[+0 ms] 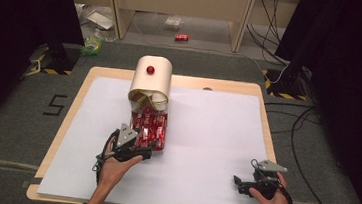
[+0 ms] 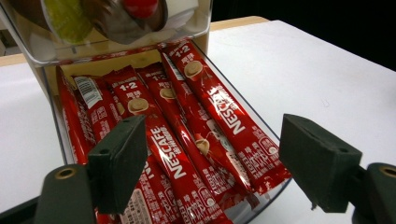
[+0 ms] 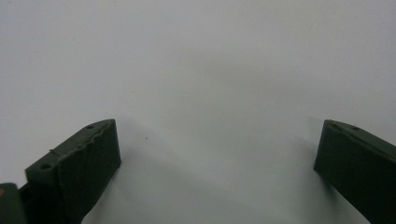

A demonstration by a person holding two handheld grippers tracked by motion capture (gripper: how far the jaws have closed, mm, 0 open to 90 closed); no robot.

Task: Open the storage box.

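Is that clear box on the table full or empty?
Fairly full: red coffee sticks lie packed side by side inside the clear box.

Counts:
- Grippers: two, left gripper [image 1: 141, 139], right gripper [image 1: 237, 182]; two black jaws each.
- Hands: two.
- Clear dispenser box [image 1: 151, 104] with beige roll-top lid: one.
- Red knob [image 1: 150, 70] on lid: one.
- Red Nescafé sachets [image 2: 187, 140] in open tray: at least six visible, overlapping; exact total cannot tell.
- White sheet [image 1: 206, 134] on table: one.
- Red can [image 1: 181, 37] on floor beyond table: one.
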